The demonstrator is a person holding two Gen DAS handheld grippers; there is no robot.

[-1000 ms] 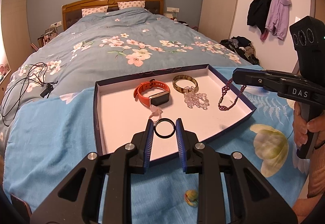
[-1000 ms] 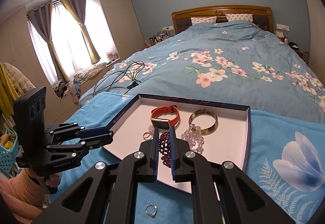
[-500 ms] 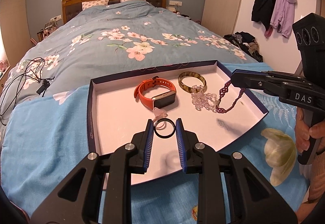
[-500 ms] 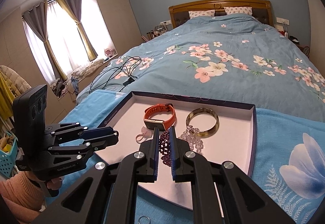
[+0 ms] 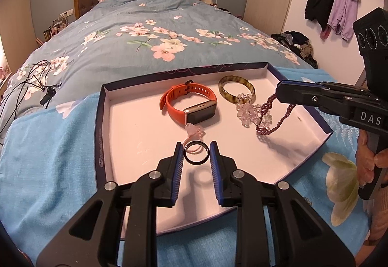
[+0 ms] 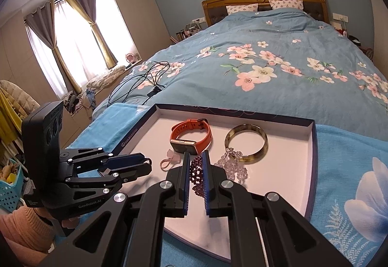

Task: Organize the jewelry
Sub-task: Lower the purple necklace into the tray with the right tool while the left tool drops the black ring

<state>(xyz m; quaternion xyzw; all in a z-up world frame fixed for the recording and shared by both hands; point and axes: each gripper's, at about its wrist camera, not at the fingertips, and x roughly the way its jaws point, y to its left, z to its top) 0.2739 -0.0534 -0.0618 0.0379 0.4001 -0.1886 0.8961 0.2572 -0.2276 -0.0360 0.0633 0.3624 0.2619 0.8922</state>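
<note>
My left gripper (image 5: 196,156) pinches the stiff, light black ring (image 5: 196,153) by its rim above the tray (image 5: 101,126), while my right gripper (image 6: 196,170) clamps the limp, dangling purple bead bracelet (image 6: 197,175).

The left gripper (image 5: 196,155) pinches a black ring (image 5: 196,153) between its blue pads (image 5: 178,165), held above the white floor of the tray (image 5: 135,136). Just ahead of the tips lies a pink charm (image 5: 194,130), and beyond it an orange watch (image 5: 190,107); ahead and right are a bangle (image 5: 236,90) and clear beads (image 5: 247,110). Far right, the right gripper (image 5: 281,93) dangles a purple bracelet (image 5: 274,119) over the tray.
</note>
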